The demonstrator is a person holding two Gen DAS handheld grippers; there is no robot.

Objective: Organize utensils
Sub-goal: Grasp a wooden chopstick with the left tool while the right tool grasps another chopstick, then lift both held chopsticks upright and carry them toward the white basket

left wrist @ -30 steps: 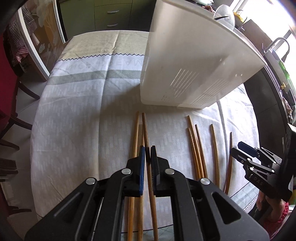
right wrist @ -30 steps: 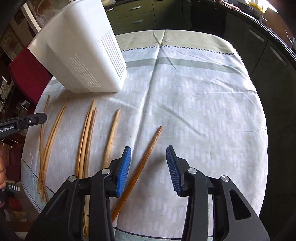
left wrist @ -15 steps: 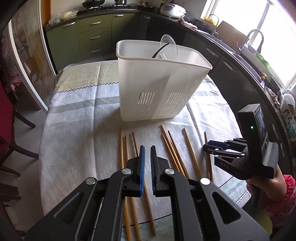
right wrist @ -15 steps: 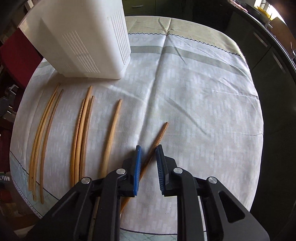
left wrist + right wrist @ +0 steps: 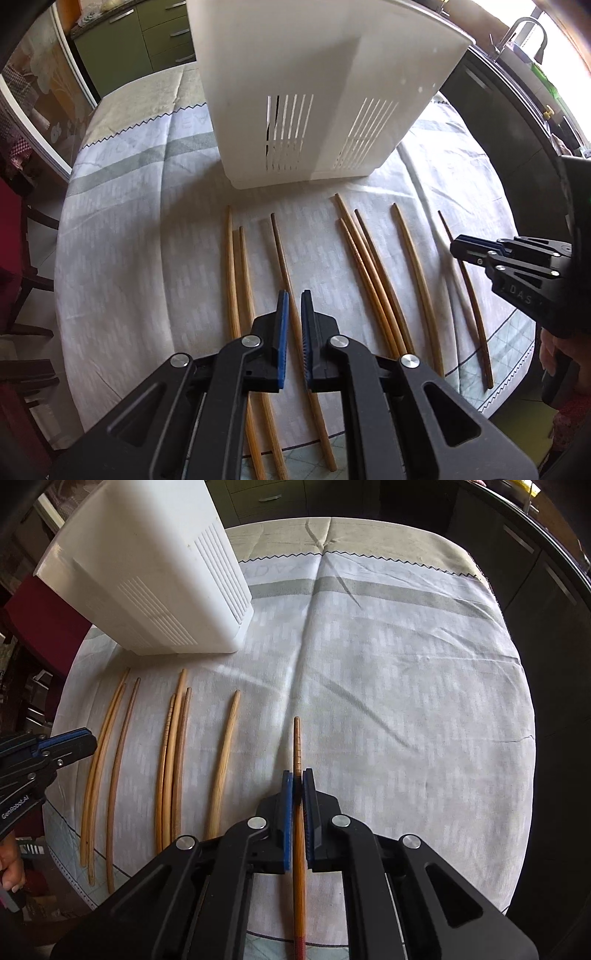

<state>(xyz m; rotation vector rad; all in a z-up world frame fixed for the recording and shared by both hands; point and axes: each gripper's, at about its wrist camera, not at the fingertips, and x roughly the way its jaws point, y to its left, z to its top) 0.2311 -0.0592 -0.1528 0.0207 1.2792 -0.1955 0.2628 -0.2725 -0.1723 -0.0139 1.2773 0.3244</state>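
Observation:
Several wooden chopsticks (image 5: 369, 266) lie side by side on the clothed table in front of a white slotted utensil holder (image 5: 317, 92). My right gripper (image 5: 297, 775) is shut on the rightmost, darker chopstick (image 5: 297, 746), which runs straight between its blue pads. In the left wrist view that gripper (image 5: 456, 248) sits over the same chopstick (image 5: 476, 317) at the right. My left gripper (image 5: 292, 295) has its jaws nearly together just above a dark chopstick (image 5: 282, 254); I see no grip on it. The left gripper also shows in the right wrist view (image 5: 86, 740).
The white holder also stands at the back left in the right wrist view (image 5: 147, 576). A pale striped tablecloth (image 5: 406, 686) covers the round table. Green kitchen drawers (image 5: 162, 33) are behind, a dark counter with a sink tap (image 5: 528, 33) to the right, chairs (image 5: 22, 258) to the left.
My right gripper went from open to shut on the dark chopstick, which now lines up with its fingers. My left gripper stayed nearly shut and dropped back toward the chopsticks.

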